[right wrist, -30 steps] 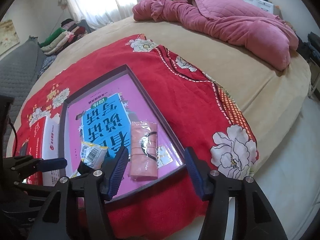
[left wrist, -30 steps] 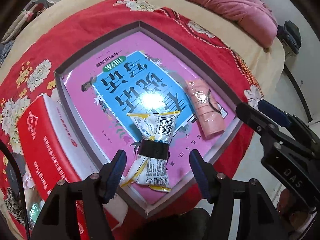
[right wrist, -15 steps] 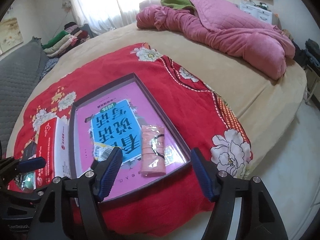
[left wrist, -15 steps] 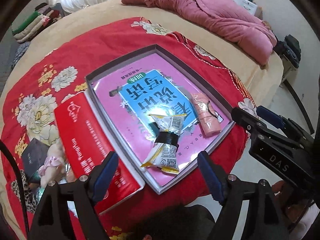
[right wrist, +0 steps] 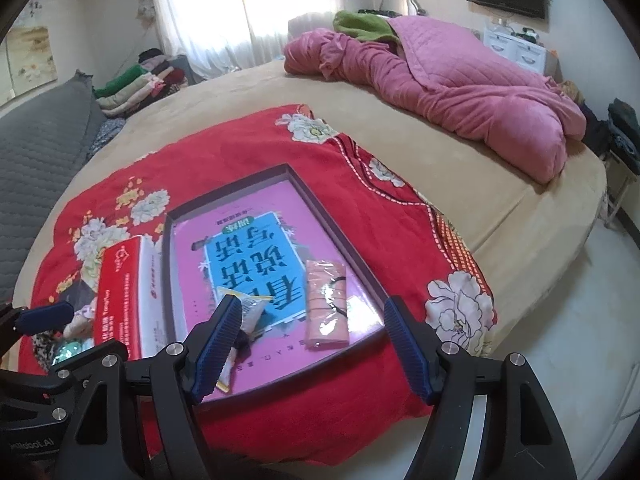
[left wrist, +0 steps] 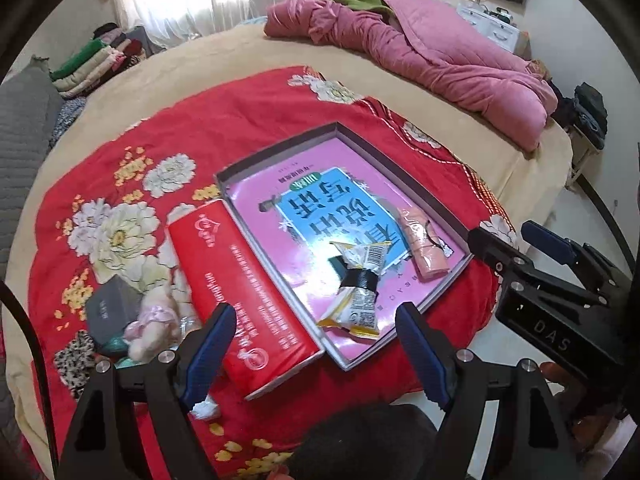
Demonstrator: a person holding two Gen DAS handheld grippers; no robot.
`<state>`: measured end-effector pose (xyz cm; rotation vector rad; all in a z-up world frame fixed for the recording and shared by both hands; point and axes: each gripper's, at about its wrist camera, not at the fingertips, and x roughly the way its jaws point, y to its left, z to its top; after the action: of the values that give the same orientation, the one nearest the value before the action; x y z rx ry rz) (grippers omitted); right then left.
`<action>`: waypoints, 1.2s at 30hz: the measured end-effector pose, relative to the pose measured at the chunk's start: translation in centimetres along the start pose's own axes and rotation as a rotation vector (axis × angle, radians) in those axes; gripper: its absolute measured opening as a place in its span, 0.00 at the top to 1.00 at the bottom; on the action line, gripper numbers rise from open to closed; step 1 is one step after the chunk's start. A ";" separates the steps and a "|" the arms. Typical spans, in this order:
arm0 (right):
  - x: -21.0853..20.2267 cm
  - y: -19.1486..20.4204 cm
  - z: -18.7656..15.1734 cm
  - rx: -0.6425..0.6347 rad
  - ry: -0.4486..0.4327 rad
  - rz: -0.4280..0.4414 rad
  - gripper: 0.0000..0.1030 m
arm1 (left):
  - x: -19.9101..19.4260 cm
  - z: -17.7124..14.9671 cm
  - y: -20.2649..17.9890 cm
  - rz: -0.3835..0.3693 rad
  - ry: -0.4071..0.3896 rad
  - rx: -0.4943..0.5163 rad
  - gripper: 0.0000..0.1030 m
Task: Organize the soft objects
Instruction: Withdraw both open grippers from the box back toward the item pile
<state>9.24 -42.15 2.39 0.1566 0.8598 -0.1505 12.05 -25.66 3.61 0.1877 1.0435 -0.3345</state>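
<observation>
Left wrist view: the left gripper [left wrist: 316,344] hangs wide apart and empty above the shallow grey-rimmed pink box [left wrist: 404,162], where the crinkly yellow-and-white snack packet [left wrist: 356,296] and pink wrapped roll [left wrist: 424,246] lie. Right gripper [right wrist: 312,344] likewise gapes empty.

left wrist: high, steep down | right wrist: lower, forward | shared: tray [left wrist: 442,202] [right wrist: 340,224]

Legible markings on the gripper housings and the printed covers.
"DAS" stood in pale letters on the right gripper's black housing [left wrist: 552,336]; "Robot.AI", cut off at the frame edge, showed on the left gripper's housing [right wrist: 28,443]. Large inverted Chinese characters filled the blue panel of the pink book [left wrist: 320,216]; the red box [left wrist: 240,300] carried white print too small to read.
</observation>
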 end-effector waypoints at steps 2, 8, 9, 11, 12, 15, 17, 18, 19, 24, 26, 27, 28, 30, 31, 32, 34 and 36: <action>-0.6 0.4 0.1 -0.004 -0.010 0.004 0.28 | -0.6 -0.3 0.5 0.006 -0.007 -0.008 0.21; -2.4 2.0 0.3 -0.021 -0.034 0.020 0.28 | -1.9 -1.2 2.0 0.019 -0.028 -0.034 0.21; -2.6 2.3 0.4 -0.026 -0.037 0.020 0.28 | -2.2 -1.3 2.3 0.022 -0.030 -0.039 0.21; -3.0 2.9 0.4 -0.037 -0.040 0.022 0.27 | -2.6 -1.6 2.8 0.026 -0.034 -0.048 0.21; -3.3 3.3 0.4 -0.041 -0.045 0.019 0.27 | -2.8 -1.7 2.9 0.024 -0.036 -0.051 0.21; -4.1 4.1 0.4 -0.052 -0.054 0.024 0.27 | -3.6 -2.3 3.7 0.033 -0.046 -0.066 0.21; -4.5 4.6 0.4 -0.060 -0.059 0.029 0.27 | -4.0 -2.5 4.1 0.038 -0.050 -0.075 0.21; -4.8 4.9 0.4 -0.064 -0.062 0.031 0.27 | -4.3 -2.6 4.3 0.037 -0.054 -0.077 0.21; -5.0 5.2 0.4 -0.070 -0.064 0.035 0.27 | -4.5 -2.7 4.4 0.037 -0.057 -0.079 0.21; -5.8 6.4 0.3 -0.087 -0.068 0.054 0.27 | -5.3 -3.3 5.5 0.030 -0.066 -0.099 0.21; -6.1 7.0 0.3 -0.102 -0.070 0.056 0.27 | -5.6 -3.6 5.9 0.046 -0.072 -0.098 0.21; -6.2 7.3 0.2 -0.105 -0.071 0.059 0.27 | -5.8 -3.8 6.2 0.046 -0.074 -0.101 0.21; -6.2 7.6 0.1 -0.108 -0.070 0.063 0.27 | -5.9 -4.0 6.4 0.045 -0.075 -0.108 0.21; -6.4 8.1 -0.1 -0.116 -0.068 0.072 0.27 | -6.1 -4.4 6.8 0.051 -0.073 -0.113 0.21; -6.4 8.4 -0.2 -0.122 -0.067 0.074 0.27 | -6.2 -4.5 7.1 0.057 -0.074 -0.117 0.21; -6.5 8.6 -0.3 -0.127 -0.067 0.075 0.27 | -6.3 -4.8 7.4 0.064 -0.076 -0.123 0.21; -6.8 9.4 -0.4 -0.138 -0.068 0.081 0.27 | -6.5 -5.2 8.1 0.064 -0.077 -0.137 0.21; -6.9 10.0 -0.5 -0.148 -0.069 0.090 0.27 | -6.7 -5.6 8.9 0.065 -0.074 -0.154 0.21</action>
<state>6.38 -31.81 8.13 0.0510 0.7909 -0.0082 7.60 -14.38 6.58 0.0697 0.9830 -0.1996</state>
